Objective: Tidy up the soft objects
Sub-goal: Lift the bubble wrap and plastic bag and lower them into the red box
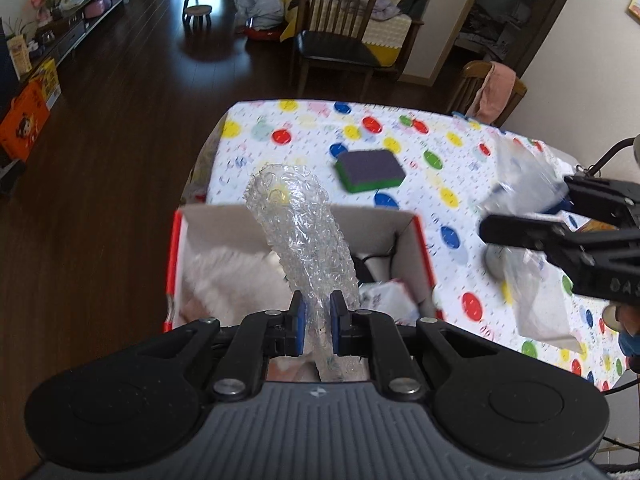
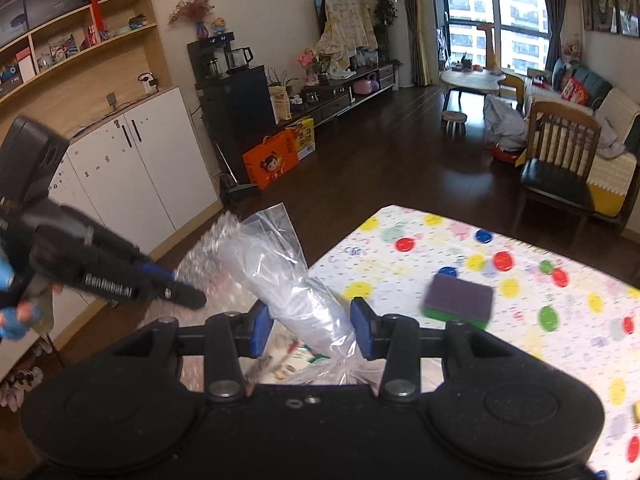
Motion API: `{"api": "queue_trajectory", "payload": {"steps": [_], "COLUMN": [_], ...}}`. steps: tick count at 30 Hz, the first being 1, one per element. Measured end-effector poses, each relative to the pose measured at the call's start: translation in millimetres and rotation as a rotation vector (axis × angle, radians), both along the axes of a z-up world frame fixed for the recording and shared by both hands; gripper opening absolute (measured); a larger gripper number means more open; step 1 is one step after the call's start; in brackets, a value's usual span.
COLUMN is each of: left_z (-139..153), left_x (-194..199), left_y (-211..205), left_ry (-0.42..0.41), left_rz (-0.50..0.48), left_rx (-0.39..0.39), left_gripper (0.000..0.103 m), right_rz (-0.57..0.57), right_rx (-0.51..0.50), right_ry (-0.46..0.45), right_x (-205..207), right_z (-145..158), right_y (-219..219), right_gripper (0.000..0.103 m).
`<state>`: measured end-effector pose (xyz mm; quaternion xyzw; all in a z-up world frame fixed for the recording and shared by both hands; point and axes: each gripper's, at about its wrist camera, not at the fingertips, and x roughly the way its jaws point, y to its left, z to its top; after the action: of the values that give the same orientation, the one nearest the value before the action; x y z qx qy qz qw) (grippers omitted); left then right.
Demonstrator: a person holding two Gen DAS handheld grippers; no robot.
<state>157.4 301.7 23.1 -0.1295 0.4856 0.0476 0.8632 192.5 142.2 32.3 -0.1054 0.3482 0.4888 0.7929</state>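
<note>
My left gripper (image 1: 318,312) is shut on a roll of bubble wrap (image 1: 304,236) and holds it upright over an open red-and-white box (image 1: 420,248) at the near table corner. The box holds white soft items (image 1: 236,280). My right gripper (image 2: 312,328) is shut on a clear plastic bag with a grey roll inside (image 2: 280,276), held above the table; it also shows in the left wrist view (image 1: 532,196). A purple-and-green sponge (image 1: 370,170) lies on the dotted tablecloth (image 1: 304,140); it also shows in the right wrist view (image 2: 458,300).
Two wooden chairs (image 1: 336,32) stand beyond the table's far edge, one with a pink towel (image 1: 496,88). Dark wood floor lies to the left. The left gripper's body (image 2: 100,256) reaches in from the left in the right wrist view.
</note>
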Motion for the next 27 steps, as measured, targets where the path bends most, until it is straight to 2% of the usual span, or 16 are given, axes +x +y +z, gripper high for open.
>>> {"api": "queue_trajectory", "payload": {"steps": [8,12,15,27], "left_z": [-29.9,-43.3,-52.1,-87.4], "left_x": [-16.7,-18.5,-19.7,-14.5], "left_y": [14.0,14.4,12.9,25.1], "left_ry": [0.036,0.037,0.031,0.032], "left_rz": [0.013,0.013,0.012,0.056], "left_rx": [-0.012,0.019,0.064,0.077], "left_gripper": [0.012,0.012,0.012,0.012], "right_rz": [-0.075,-0.126,-0.165,-0.254], "right_rx": [0.007,0.002,-0.014,-0.079], "right_ry": [0.11,0.176,0.19,0.254], "right_x": [1.6,9.3,10.7,15.2], "right_z": [-36.5,-59.0,-75.0,-124.1], "right_y": [41.2,52.1,58.9,70.3], "right_gripper": [0.041,0.041,0.041,0.041]}}
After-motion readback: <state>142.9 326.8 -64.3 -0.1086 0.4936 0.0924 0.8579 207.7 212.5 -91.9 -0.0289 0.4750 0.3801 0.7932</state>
